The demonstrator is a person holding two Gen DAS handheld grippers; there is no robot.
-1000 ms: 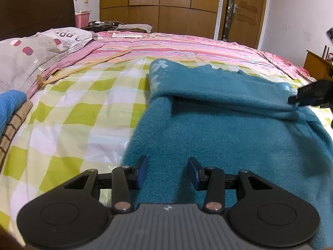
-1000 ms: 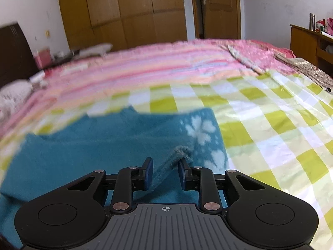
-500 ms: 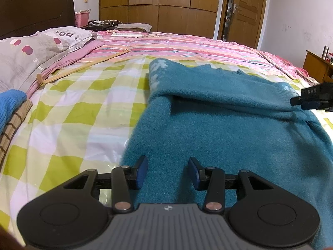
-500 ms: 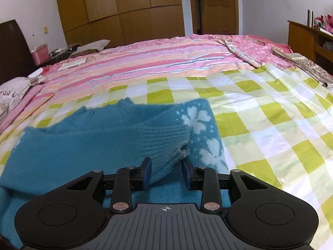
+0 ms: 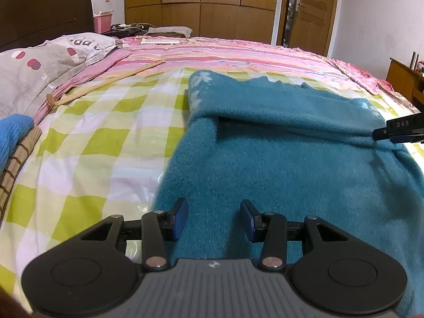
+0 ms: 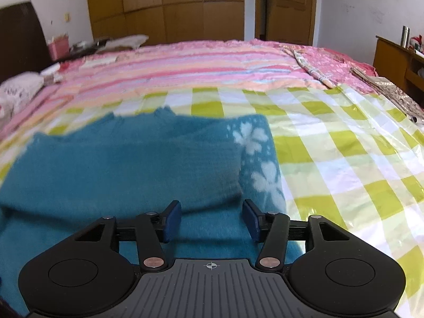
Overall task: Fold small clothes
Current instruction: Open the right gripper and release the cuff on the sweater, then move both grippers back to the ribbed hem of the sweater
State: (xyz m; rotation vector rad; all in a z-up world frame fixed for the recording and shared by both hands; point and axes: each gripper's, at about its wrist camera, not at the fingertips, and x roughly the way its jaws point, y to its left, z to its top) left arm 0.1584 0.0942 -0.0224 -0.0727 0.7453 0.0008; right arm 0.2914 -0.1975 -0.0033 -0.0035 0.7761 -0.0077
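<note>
Right wrist view: teal sweater (image 6: 114, 175) spread on the checked sheet (image 6: 344, 159) of the bed, one sleeve (image 6: 164, 169) folded across the body, cuff end lying just ahead of the right gripper (image 6: 212, 220).

Risks from here, as a judgement: sleeve sliding back off the body if brushed on withdrawal; fuzzy knit snagging on a pad and lifting with it; glossy sheet letting the whole garment creep when tugged, spoiling the fold line.

Right gripper: jaws parted to a middling width, just been opening, cuff edge between them but pads pressing on nothing, so sleeve released.

Left wrist view: left gripper (image 5: 214, 220) low over the near hem of the sweater (image 5: 278, 164), jaws likewise parted about halfway, fabric lying beneath and between the pads, no pinch visible. Right gripper's tip (image 5: 397, 131) seen at the far edge, beside the folded sleeve's end.
</note>
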